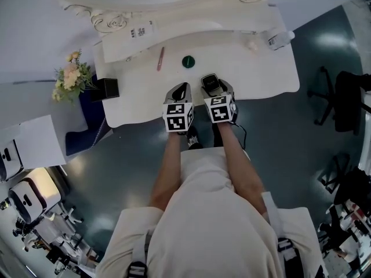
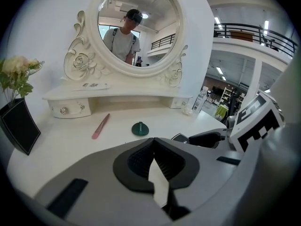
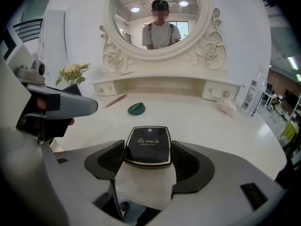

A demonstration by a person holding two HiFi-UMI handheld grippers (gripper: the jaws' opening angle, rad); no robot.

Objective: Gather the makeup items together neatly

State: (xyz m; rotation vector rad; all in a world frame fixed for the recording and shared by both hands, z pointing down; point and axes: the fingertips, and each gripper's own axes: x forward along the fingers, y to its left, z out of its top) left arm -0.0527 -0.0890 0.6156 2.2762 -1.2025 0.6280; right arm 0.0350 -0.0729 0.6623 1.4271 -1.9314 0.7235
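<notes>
My right tongs (image 3: 147, 160) stand open around the black compact (image 3: 146, 145) before the mirror (image 3: 160, 18), clear only in their own view. My left tongs (image 2: 154, 142) are closed, empty; the pink pencil (image 2: 100, 126) and green cap (image 2: 140, 128) lie nearer the mirror.

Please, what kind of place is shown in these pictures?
Probably a staged dressing-table corner in a large hall or lab: an ornate white vanity with a round mirror, a black compact, and an office chair nearby.

I see a black compact (image 3: 146, 147) rimmed in gold with white lettering, a dark green round piece (image 1: 188, 61), and a pink pencil (image 1: 160, 58) on the white table (image 1: 255, 68). The left gripper (image 2: 153, 146) and right gripper (image 3: 146, 160) are grey, black-padded, with black-and-white square-patterned cubes.
</notes>
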